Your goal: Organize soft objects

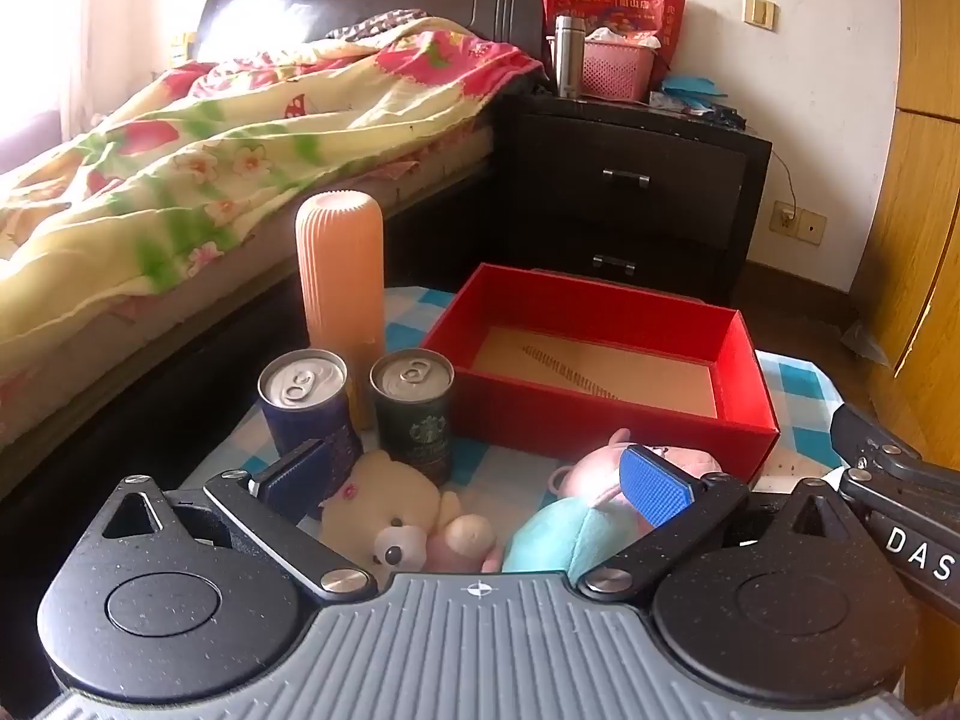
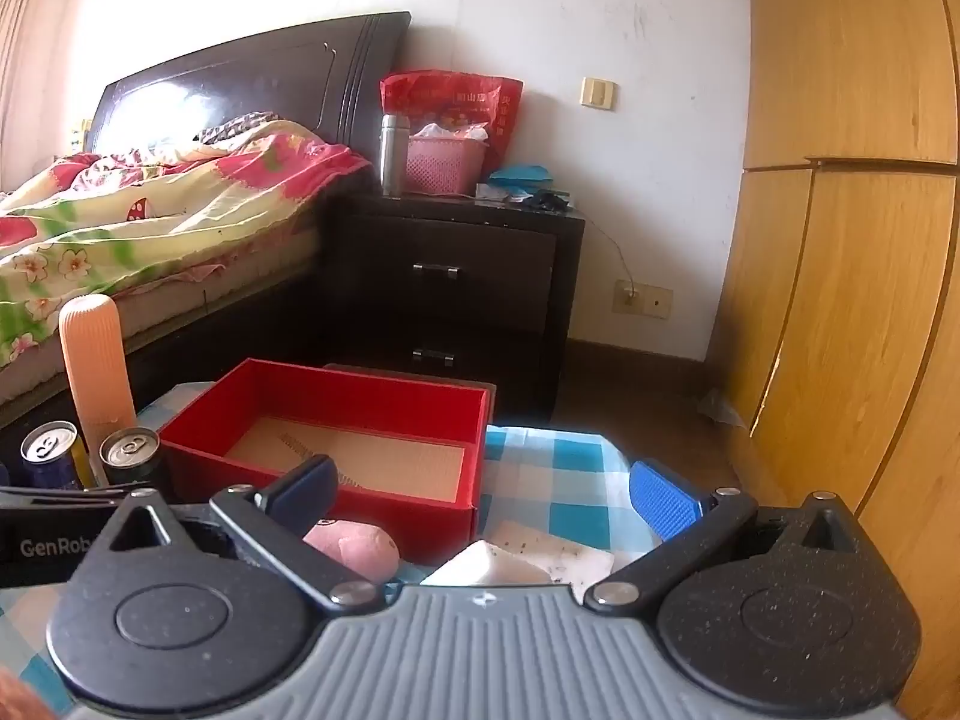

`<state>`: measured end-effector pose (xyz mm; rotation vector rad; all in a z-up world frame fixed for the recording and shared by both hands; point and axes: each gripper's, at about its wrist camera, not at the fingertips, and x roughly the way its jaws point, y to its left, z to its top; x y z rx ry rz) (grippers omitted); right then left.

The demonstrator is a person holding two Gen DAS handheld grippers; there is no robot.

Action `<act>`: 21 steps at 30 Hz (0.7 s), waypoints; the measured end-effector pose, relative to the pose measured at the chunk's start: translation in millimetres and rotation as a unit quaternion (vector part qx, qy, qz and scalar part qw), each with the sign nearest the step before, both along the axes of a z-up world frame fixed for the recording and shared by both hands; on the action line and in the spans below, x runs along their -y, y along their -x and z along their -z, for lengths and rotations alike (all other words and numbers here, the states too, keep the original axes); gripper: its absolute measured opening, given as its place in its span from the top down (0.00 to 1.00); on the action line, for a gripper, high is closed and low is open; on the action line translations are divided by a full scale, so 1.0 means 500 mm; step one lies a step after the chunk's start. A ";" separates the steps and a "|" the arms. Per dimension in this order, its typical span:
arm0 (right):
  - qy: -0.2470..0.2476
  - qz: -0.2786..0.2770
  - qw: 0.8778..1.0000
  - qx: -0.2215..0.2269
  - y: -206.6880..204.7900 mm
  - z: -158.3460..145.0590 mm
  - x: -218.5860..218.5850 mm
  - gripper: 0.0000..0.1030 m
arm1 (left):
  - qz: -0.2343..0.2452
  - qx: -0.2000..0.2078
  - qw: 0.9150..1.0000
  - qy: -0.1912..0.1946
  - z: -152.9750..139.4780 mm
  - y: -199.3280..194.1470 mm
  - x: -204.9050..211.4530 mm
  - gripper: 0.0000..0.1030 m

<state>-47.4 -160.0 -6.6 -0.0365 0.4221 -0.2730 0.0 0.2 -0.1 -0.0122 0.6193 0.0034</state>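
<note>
My left gripper (image 1: 480,480) and right gripper (image 2: 483,495) look alike: black speckled housings with round caps, grey ribbed centre plates bearing a small crosshair mark, silver screws at the linkage pivots, and blue textured finger pads (image 1: 654,492) (white lettering shows on each neighbour's body).

left wrist: close, angled down over table | right wrist: likewise | shared: red box (image 1: 600,360) (image 2: 336,438)

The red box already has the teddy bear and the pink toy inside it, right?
Not quite. The red box holds no toys; only its cardboard floor shows. The teddy bear and the pink toy lie on the checked cloth in front of it, as the left wrist view shows.
</note>
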 end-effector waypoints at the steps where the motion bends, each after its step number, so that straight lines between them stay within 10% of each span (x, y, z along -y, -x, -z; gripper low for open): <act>1: -0.001 0.000 1.000 -0.001 0.000 0.001 -0.001 0.18 | 0.000 0.000 1.000 -0.001 0.000 -0.001 0.001 0.05; 21: -0.002 0.002 1.000 -0.013 -0.007 0.008 0.000 0.18 | -0.005 -0.011 1.000 -0.009 0.002 -0.003 0.000 0.05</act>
